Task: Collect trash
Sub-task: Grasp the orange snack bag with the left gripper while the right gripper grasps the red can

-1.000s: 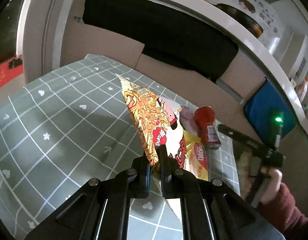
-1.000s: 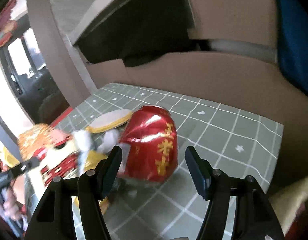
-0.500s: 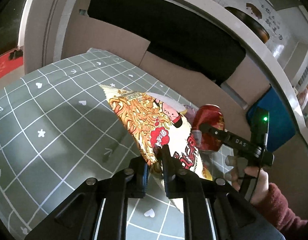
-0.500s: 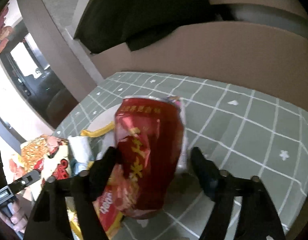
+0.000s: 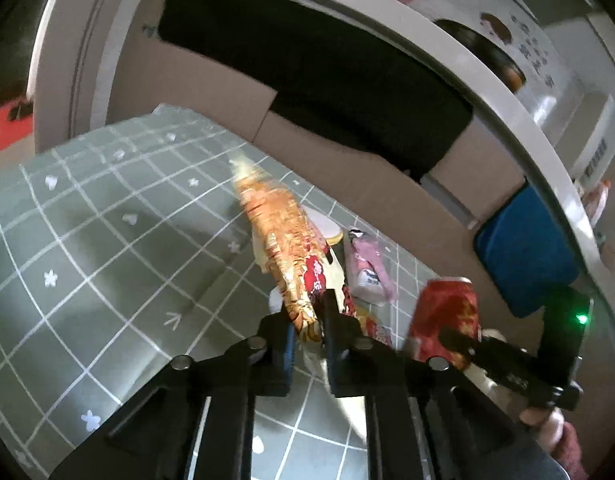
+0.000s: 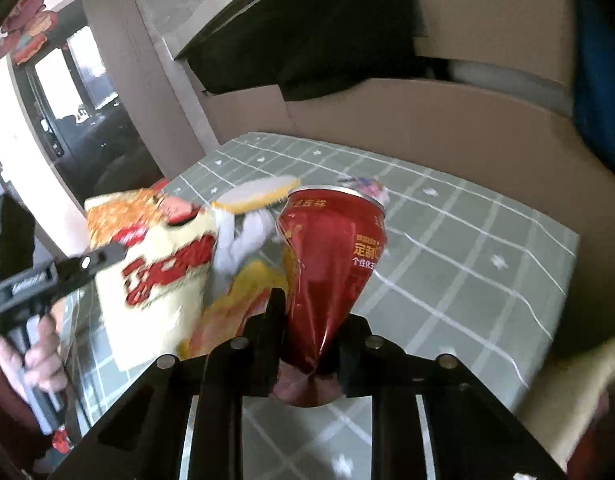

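My left gripper (image 5: 307,320) is shut on an orange and cream noodle wrapper (image 5: 283,244) and holds it above the green checked tablecloth (image 5: 107,248). The wrapper also shows at the left of the right wrist view (image 6: 155,264). My right gripper (image 6: 311,320) is shut on a crushed red drink can (image 6: 331,264), lifted off the table. The can shows at the right of the left wrist view (image 5: 443,320). A pink and white packet (image 5: 367,268), a round yellow-rimmed lid (image 6: 259,194) and a yellow wrapper (image 6: 243,300) lie on the cloth between the grippers.
A brown cardboard box (image 5: 347,168) with a dark opening stands behind the table. A blue object (image 5: 523,248) sits at the far right. The table's far edge (image 6: 387,148) runs along the box.
The right gripper has closed on the can, crushed its lower part and lifted it. The left gripper has raised and turned the noodle wrapper edge-on.
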